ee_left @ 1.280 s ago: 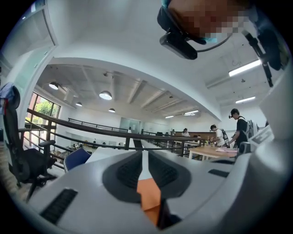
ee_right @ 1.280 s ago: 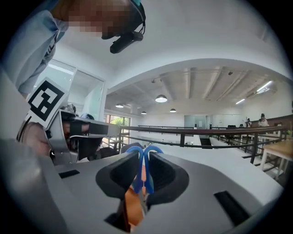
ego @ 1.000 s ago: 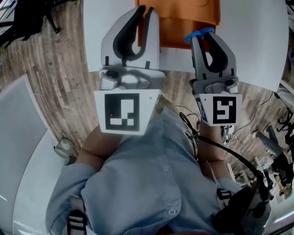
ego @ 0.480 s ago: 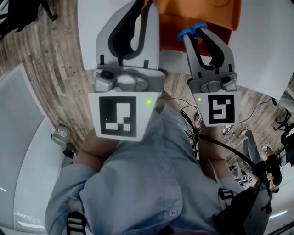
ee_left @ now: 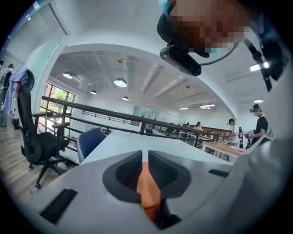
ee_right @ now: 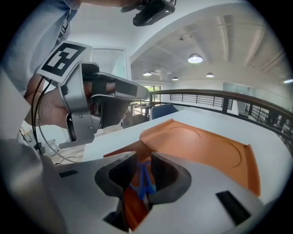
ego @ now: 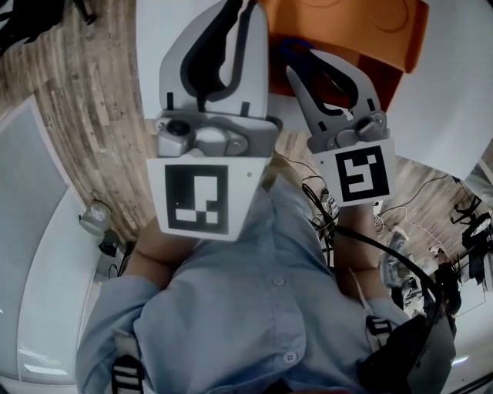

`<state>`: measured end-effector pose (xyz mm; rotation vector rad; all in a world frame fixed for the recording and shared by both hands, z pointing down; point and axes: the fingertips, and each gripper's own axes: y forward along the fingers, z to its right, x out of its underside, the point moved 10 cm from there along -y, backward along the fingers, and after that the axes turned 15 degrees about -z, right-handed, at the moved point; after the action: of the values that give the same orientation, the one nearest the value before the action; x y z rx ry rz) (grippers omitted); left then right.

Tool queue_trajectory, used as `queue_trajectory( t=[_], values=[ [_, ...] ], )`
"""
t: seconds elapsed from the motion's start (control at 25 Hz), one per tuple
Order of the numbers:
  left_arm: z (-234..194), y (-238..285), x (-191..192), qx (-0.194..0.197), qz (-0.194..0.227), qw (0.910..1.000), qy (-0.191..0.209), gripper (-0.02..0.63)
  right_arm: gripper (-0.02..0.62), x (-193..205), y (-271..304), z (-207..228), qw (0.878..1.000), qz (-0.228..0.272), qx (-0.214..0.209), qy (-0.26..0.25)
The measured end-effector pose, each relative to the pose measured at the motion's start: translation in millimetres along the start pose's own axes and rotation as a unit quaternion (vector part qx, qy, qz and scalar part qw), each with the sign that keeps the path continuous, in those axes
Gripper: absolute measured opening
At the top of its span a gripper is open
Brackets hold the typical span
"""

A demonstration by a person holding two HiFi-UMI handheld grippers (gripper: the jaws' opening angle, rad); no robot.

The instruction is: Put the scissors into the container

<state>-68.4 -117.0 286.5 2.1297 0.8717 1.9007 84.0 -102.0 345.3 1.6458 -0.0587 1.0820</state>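
Blue-handled scissors (ee_right: 144,182) hang in the gap of my right gripper (ee_right: 144,165), and its jaws are opening around them; the pads no longer look pressed on the handles. In the head view the right gripper (ego: 322,63) is over the near edge of the orange container (ego: 350,23), and the blue handle (ego: 296,48) blurs at its tip. The container's flat orange floor (ee_right: 206,146) spreads just beyond the jaws. My left gripper (ego: 242,8) stands beside it, shut with nothing held. Only a sliver of orange (ee_left: 147,189) shows through its slit.
The container lies on a white table (ego: 439,92) above a wooden floor (ego: 85,100). Cables (ego: 317,202) trail below my right hand. The left gripper's body (ee_right: 91,107) stands close on the left in the right gripper view. Chairs and railings stand far off.
The right gripper's jaws have spread wider and it has tilted left over the container's edge. The blue handle has shifted left and blurred. The left gripper has hardly moved.
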Motion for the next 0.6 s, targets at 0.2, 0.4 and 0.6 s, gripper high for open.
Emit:
queue_trajectory(
  t=[0.2, 0.4, 0.6],
  values=[
    [-10.2, 5.5, 3.8, 0.003, -0.005, 1.0000, -0.007, 0.044, 0.115, -1.6, 9.3, -1.0, 1.000, -0.019, -0.010, 0.001],
    [-5.1, 7.7, 3.0, 0.013, -0.004, 0.9999, -0.005, 0.044, 0.115, 2.4, 7.8, 1.1, 1.000, -0.011, -0.006, 0.015],
    [8.5, -9.2, -8.4, 0.021, 0.013, 0.9997, 0.010, 0.044, 0.113, -5.1, -17.7, -0.3, 0.999, 0.028, 0.014, 0.036]
  ],
)
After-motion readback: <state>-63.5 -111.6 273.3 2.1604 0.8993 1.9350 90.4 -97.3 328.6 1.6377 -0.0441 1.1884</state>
